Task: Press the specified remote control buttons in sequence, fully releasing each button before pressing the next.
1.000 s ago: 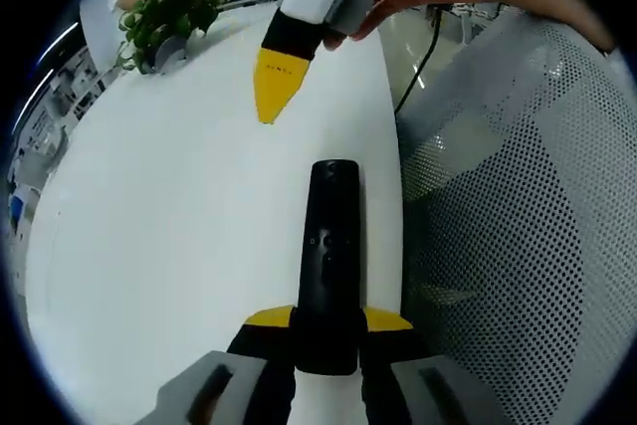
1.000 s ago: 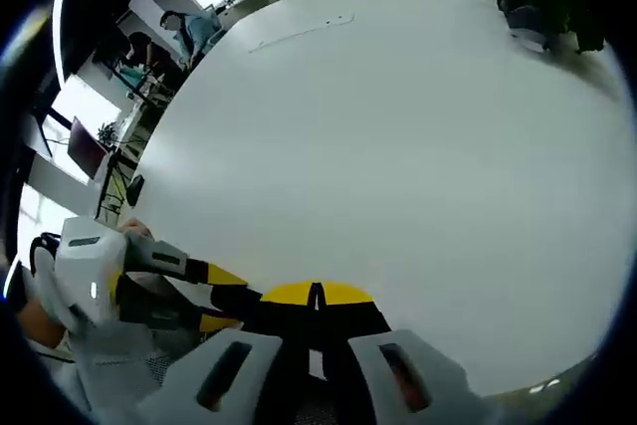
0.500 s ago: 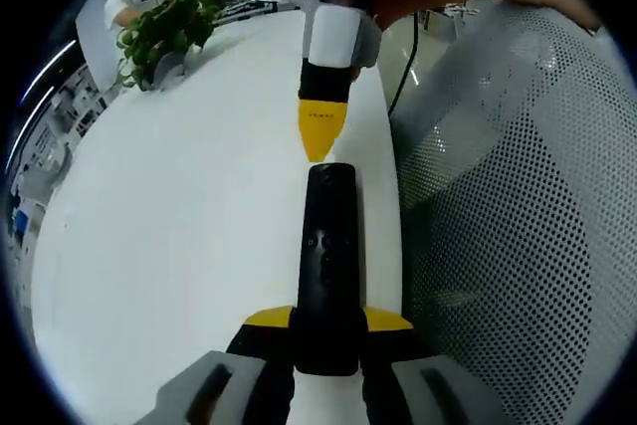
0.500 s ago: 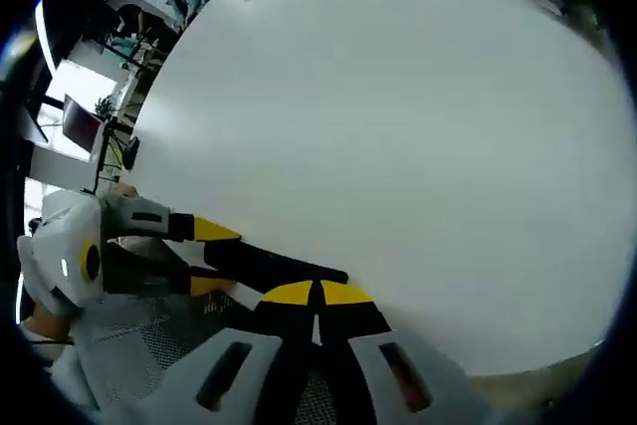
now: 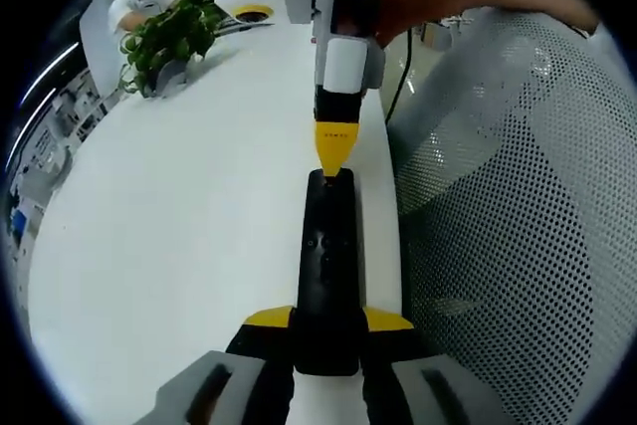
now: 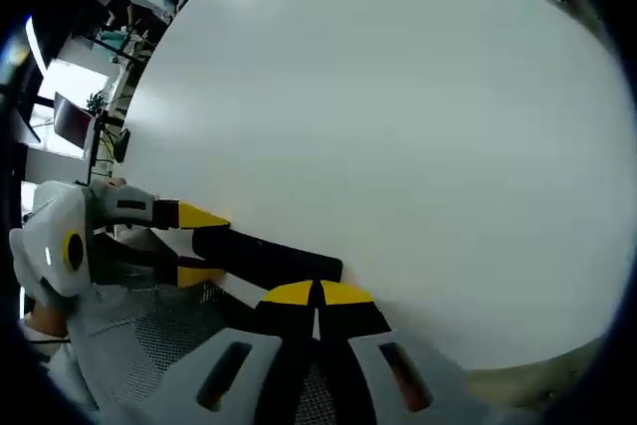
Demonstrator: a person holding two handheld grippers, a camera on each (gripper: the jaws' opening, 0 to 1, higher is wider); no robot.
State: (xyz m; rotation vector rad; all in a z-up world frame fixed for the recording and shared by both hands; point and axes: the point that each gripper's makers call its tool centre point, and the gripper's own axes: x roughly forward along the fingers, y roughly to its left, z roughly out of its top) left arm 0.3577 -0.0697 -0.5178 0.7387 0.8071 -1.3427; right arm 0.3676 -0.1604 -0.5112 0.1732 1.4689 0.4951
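A long black remote control (image 5: 328,256) points away from me, its near end clamped between the yellow jaws of my left gripper (image 5: 328,318). My right gripper (image 5: 335,151) comes down from above with its yellow jaws shut to a point. That point rests on the far end of the remote. In the right gripper view, my right gripper (image 6: 317,292) is shut just over the end of the remote (image 6: 279,258). My left gripper (image 6: 199,244) holds the remote from the left, above the edge of the white table (image 6: 398,126).
The remote hangs over the right edge of the white table (image 5: 179,226). A perforated mesh chair back (image 5: 508,226) stands close on the right. A potted plant (image 5: 164,32) sits at the far left, and a cable (image 5: 403,77) hangs past the table edge.
My right gripper has swung from the left down onto the remote's far end, where its tip now rests. The left gripper keeps holding the remote in place.
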